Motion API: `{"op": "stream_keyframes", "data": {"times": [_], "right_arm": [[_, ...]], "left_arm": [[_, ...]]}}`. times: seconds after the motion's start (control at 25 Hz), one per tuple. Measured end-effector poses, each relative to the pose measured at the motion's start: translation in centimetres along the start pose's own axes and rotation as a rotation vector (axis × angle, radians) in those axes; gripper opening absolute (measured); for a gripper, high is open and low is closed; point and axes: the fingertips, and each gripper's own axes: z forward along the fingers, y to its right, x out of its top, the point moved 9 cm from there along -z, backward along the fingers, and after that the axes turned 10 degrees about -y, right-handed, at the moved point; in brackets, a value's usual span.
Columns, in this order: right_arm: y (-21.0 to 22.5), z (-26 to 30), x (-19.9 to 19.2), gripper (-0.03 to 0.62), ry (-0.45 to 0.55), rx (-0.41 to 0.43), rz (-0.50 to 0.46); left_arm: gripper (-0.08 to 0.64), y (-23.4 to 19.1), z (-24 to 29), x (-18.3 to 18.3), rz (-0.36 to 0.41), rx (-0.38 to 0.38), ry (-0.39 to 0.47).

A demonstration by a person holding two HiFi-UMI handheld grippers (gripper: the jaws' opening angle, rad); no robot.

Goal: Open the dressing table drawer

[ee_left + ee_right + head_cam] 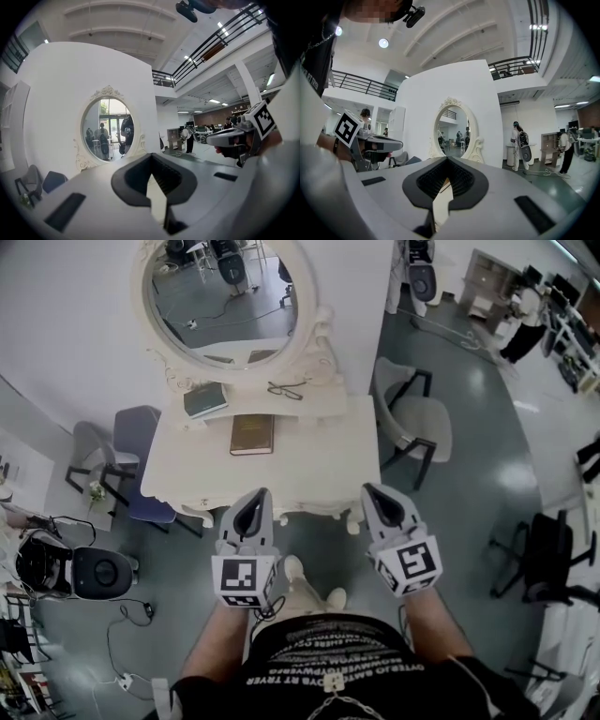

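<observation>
The cream dressing table [319, 460] stands against the white wall under an oval mirror [230, 292]. Its drawer front is hidden below the table's near edge. My left gripper [251, 501] hovers just short of that near edge at its middle, jaws shut and empty. My right gripper [378, 493] is level with it by the table's right front corner, also shut on nothing. In the left gripper view the left gripper [152, 176] points at the mirror [107, 129]. The right gripper [443, 180] faces the mirror [454, 133] too.
A brown book [252, 434], a green book [205, 399] and glasses [285, 390] lie on the tabletop. A white chair [417, 423] stands to the right, a blue chair [141, 442] to the left, a black office chair [553, 554] at far right. Cables and a round black-and-white device [94, 573] lie on the floor at left.
</observation>
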Motion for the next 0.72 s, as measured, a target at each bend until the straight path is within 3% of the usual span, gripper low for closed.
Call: {"op": "stream_keyframes", "data": {"times": [0.72], "right_arm": [[2.0,10.3,2.1,-0.008,-0.046,-0.041,0.016]], "left_arm": [[0.002,-7.9,8.5,1.2,-0.012,-0.033,-0.011]]}}
